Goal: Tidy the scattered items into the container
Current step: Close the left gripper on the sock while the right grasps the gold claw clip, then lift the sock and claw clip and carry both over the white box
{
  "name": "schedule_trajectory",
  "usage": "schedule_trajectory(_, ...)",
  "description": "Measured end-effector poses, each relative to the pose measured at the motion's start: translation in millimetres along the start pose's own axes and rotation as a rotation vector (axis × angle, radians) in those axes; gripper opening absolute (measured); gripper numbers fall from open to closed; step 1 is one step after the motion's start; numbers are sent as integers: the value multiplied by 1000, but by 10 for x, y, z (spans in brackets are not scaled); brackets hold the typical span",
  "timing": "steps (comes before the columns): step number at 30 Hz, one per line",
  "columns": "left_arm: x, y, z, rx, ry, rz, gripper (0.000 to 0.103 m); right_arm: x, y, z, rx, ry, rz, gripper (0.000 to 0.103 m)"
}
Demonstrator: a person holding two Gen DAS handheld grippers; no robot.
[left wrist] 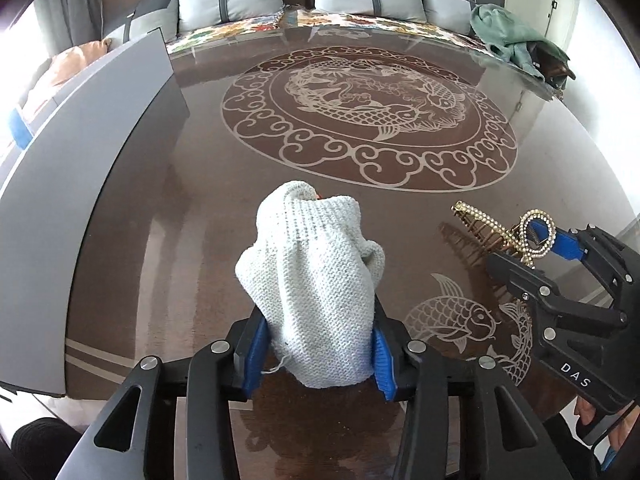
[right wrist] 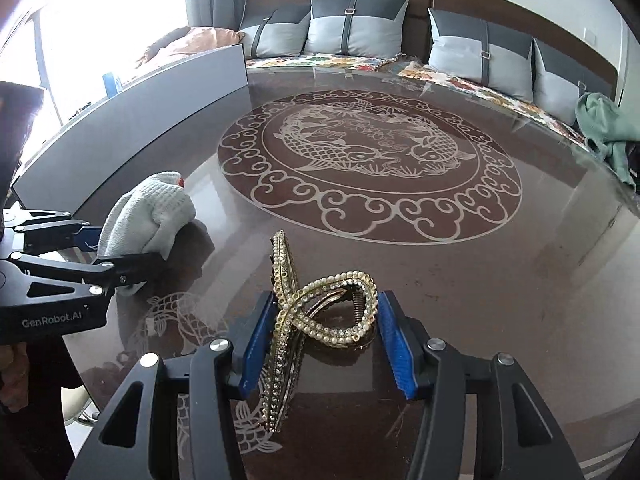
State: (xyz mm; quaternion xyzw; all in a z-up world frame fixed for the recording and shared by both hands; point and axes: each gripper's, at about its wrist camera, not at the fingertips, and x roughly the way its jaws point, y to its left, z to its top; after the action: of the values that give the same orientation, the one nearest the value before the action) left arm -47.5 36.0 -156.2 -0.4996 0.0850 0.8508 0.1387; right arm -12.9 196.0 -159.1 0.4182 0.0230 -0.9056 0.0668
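a big glass table (left wrist: 192,184) with a fish pattern is filling most of the room in front of a sofa (right wrist: 360,28) with grey cushions. a long grey container (left wrist: 80,152) is standing along the left edge of the table. a green cloth (left wrist: 516,40) is lying at the far right corner. the left gripper (left wrist: 318,354) is pinching a white knitted glove (left wrist: 312,288) between its blue pads (left wrist: 382,364), near the front edge of the table and close to the container but not inside it. the right gripper (right wrist: 326,344) is squeezing a golden hair claw clip (right wrist: 320,312) with small pearls, near the front right part of the table. i cannot tell if the clip is touching the glass.
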Motion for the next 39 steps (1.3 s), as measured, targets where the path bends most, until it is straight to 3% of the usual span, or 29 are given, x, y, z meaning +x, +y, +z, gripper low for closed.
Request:
schedule_trajectory(3,-2,-8,-22,1,-5,10,49,-7,8,-1,0,-3,-4,53)
schedule_trajectory(5,12,27,-27,-15,-2,19,58,-12,20,-2,-5,-4,-11,53)
schedule_trajectory(7,41,87,-33,-43,10,27,76,-15,31,-4,-8,-5,-17,53)
schedule_trajectory(8,52,120,-37,-54,16,27,80,-16,32,-4,-7,-6,-17,53)
schedule_trajectory(15,77,131,-56,-61,26,34,87,-16,30,-2,-5,-10,-18,54)
schedule_trajectory(18,120,159,-67,-77,44,35,103,-17,30,-4,-4,-11,-19,54)
schedule_trajectory(32,109,156,-75,-104,45,47,103,-24,32,11,-16,3,-10,57)
schedule_trajectory(39,156,180,18,-76,89,27,103,-21,17,11,-20,6,-5,59)
